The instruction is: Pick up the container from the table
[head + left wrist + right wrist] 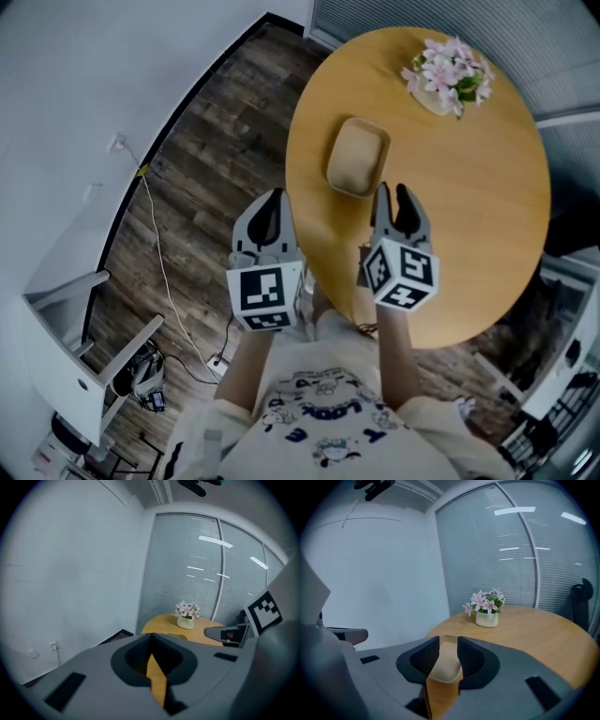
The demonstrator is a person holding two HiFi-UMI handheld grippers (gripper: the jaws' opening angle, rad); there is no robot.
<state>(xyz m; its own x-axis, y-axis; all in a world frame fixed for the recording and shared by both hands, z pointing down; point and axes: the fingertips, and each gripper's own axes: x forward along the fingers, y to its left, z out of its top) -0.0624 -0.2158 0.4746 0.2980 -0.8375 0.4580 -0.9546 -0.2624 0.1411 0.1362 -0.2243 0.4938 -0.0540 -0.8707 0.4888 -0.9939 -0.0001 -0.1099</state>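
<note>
A round wooden table (487, 234) stands on dark plank floor (216, 141) beside white wall (75, 75) and, seemingly, blinds (487, 564).

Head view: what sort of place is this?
Likely an office meeting room: a round wooden table with a pot of flowers, glass walls hung with blinds, and a wood-look floor.

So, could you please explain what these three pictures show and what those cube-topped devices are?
A person holds two hand-held grippers, each carrying a marker cube. The head view looks down from the person's head: the left gripper has its jaws together, the right gripper slightly apart. The other two pictures come from cameras riding on each gripper, looking along its jaws. On the wooden table stand a tan container and a pot of pink flowers. Nothing is held; the container sits just ahead of the right gripper.
</note>
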